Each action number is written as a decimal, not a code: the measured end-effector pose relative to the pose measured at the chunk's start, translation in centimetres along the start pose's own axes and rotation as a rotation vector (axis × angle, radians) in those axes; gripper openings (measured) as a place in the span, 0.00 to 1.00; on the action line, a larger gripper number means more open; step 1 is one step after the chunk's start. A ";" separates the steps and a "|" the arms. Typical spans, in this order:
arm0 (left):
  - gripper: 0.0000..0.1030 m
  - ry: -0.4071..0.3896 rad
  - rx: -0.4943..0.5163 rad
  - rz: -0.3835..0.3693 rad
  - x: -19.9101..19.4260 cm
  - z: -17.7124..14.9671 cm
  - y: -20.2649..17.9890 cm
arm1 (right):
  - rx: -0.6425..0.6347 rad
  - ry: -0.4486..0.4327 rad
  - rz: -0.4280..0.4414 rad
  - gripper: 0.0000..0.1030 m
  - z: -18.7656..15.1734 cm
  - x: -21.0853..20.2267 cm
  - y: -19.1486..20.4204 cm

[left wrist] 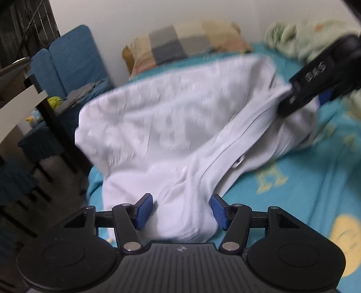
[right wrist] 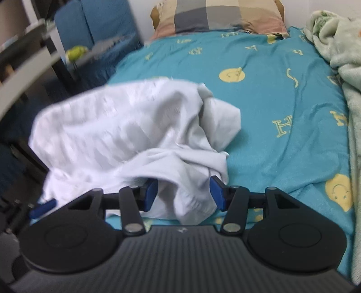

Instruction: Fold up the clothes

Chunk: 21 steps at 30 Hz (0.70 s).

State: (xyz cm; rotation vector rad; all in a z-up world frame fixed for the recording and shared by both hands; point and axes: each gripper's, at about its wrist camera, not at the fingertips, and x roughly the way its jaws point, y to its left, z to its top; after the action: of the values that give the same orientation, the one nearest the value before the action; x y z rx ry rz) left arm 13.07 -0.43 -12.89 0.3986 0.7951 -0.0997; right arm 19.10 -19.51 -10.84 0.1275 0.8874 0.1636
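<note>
At the far left of the left wrist view stands a dark shelf point(left wrist: 48, 121) with a white board, and behind it a blue chair point(left wrist: 70, 60) with a small yellow-green thing point(left wrist: 54, 101) on its seat; next to the chair begins the bed point(left wrist: 293, 180), covered with a turquoise sheet that has yellow letters and smiling faces. The white garment point(left wrist: 171, 135) lies on the left half of the bed, partly lifted and bunched, with a zipper line that runs across it; much of the cloth is blurred. The left claw point(left wrist: 181, 211) is at the near edge of the garment; its blue pads point(left wrist: 144, 210) stand apart, and a fold of the white cloth sits between them, so the cloth is in the gap but is not pressed. At the head of the bed, against the wall, lies a checked pillow point(left wrist: 187, 42); to the right of it is a crumpled pale green blanket point(left wrist: 291, 38). At the upper right of this view the right claw point(left wrist: 286, 110) touches the far edge of the garment.

In the right wrist view the garment point(right wrist: 126, 135) is heaped on the left side of the bed point(right wrist: 282, 112); the right claw point(right wrist: 183, 195) also has its pads apart, with white cloth bunched between them; the pillow point(right wrist: 221, 15) and blanket point(right wrist: 334, 45) lie further right.
</note>
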 end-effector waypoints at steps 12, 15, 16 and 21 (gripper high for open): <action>0.20 -0.059 -0.275 -0.009 -1.7 -0.3 3.5 | 0.214 -0.056 0.019 0.13 -0.2 -0.2 -3.6; 0.18 -0.117 -0.377 -0.016 -2.8 0.0 4.9 | 0.188 -0.147 0.029 0.12 0.1 -2.1 -2.8; 0.17 -0.125 -0.395 -0.020 -2.9 0.1 5.1 | 0.172 -0.160 0.024 0.12 0.1 -2.4 -2.5; 0.18 -0.096 -0.415 -0.048 -2.2 0.0 4.7 | 0.145 -0.172 0.001 0.12 0.1 -2.7 -2.5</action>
State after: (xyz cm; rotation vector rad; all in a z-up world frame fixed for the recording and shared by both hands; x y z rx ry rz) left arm 12.67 3.77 -9.89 -0.0177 0.7087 0.0031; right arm 17.72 -22.49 -9.12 0.2729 0.7270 0.0881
